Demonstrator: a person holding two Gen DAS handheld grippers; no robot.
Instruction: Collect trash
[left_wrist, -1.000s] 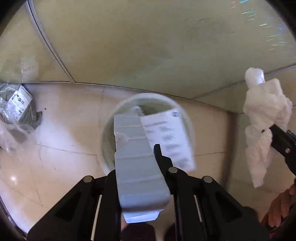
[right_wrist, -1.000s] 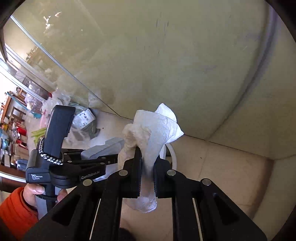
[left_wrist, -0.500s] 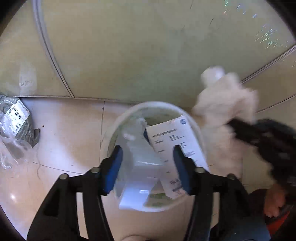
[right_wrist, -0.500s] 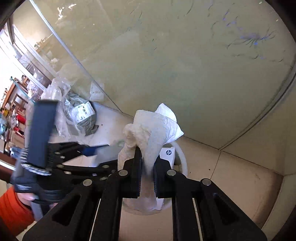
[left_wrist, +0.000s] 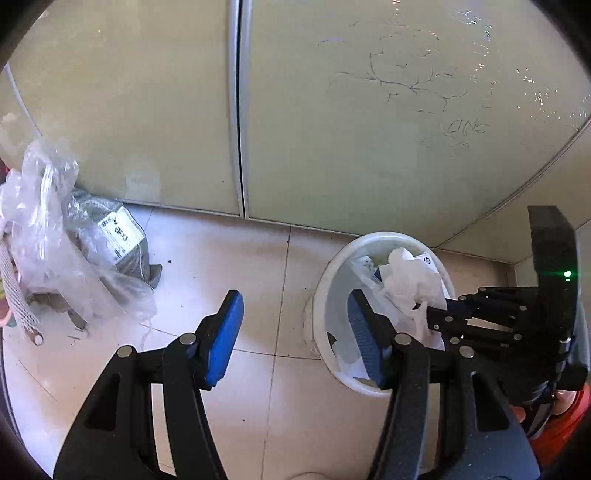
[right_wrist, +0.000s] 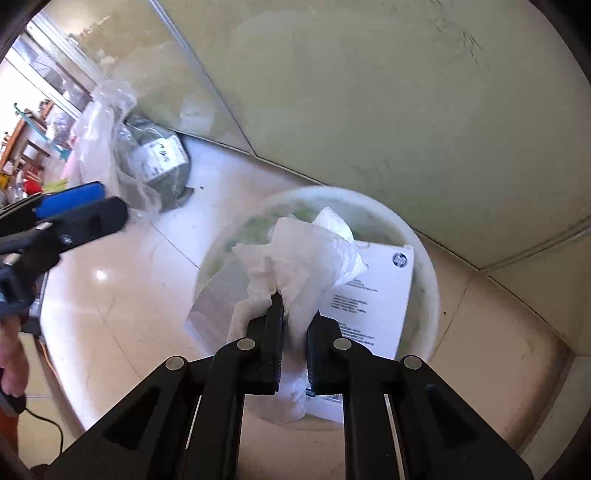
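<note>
Right gripper (right_wrist: 295, 317), clamped on a crumpled white tissue (right_wrist: 303, 254) over a white bin (right_wrist: 424, 258) holding a printed sheet (right_wrist: 373, 295); left gripper (left_wrist: 295, 332), half open, empty, above the floor (left_wrist: 229, 258).

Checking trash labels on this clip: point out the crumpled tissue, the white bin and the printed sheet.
crumpled tissue (right_wrist: 295, 254): right wrist view, on its bunched upper folds.
white bin (right_wrist: 424, 243): right wrist view, on the right rim.
printed sheet (right_wrist: 376, 291): right wrist view, on the text area below the logo.
</note>
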